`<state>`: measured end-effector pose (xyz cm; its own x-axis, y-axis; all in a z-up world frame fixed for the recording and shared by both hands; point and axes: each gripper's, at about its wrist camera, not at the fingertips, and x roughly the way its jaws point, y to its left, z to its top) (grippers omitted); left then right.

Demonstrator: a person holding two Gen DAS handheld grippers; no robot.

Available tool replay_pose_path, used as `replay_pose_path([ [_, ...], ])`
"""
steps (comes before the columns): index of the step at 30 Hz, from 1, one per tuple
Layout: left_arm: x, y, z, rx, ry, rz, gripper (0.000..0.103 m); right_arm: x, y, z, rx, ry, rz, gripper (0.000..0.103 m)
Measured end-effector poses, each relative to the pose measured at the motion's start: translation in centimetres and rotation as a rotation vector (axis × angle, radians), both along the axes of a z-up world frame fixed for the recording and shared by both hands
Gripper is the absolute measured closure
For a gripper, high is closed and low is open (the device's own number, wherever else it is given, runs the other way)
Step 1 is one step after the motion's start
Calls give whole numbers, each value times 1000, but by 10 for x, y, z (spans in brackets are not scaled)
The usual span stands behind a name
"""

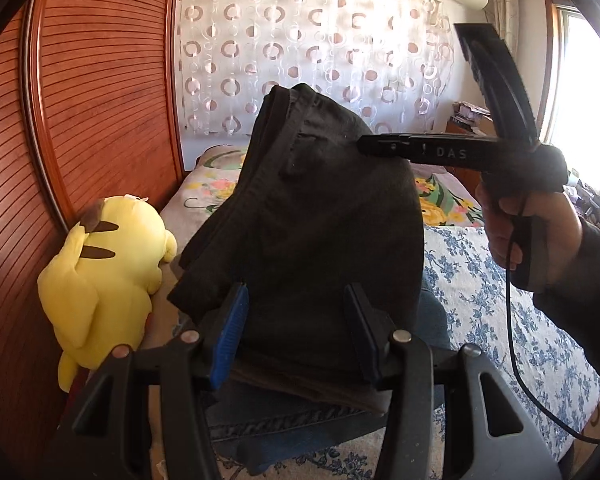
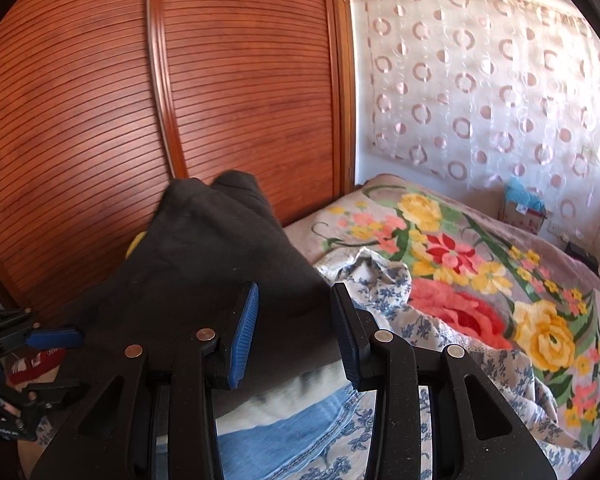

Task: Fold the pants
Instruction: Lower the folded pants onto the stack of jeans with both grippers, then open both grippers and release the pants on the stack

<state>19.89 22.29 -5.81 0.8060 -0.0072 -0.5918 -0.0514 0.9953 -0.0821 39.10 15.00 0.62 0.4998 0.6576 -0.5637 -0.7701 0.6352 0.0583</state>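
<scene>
The dark grey folded pants (image 1: 320,208) lie heaped on a stack of other garments, a brown one (image 1: 308,388) over blue jeans (image 1: 284,424). My left gripper (image 1: 296,292) is open, its blue pads standing either side of the near end of the pants without pressing on them. My right gripper (image 1: 368,146), held by a hand (image 1: 532,232), comes in from the right with its tip at the pants' upper right edge. In the right wrist view the right gripper (image 2: 296,288) is open, with the pants (image 2: 204,248) just beyond its pads. The left gripper's blue pad (image 2: 56,337) shows at the far left.
A yellow plush toy (image 1: 100,272) sits left of the stack against a slatted wooden wardrobe door (image 1: 100,80). A flowered blanket (image 2: 480,264) and a blue-flowered sheet (image 1: 500,300) cover the bed to the right. A black cable (image 1: 512,320) hangs from the right hand.
</scene>
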Motion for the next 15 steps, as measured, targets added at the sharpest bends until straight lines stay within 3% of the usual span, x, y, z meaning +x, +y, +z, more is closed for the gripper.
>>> replay_pose_path([
  [12, -4, -11, 9, 43, -11, 8, 53, -30, -42, 16, 55, -17, -69, 66],
  [15, -7, -19, 14, 43, -20, -8, 49, -41, -56, 17, 55, -22, -82, 66],
])
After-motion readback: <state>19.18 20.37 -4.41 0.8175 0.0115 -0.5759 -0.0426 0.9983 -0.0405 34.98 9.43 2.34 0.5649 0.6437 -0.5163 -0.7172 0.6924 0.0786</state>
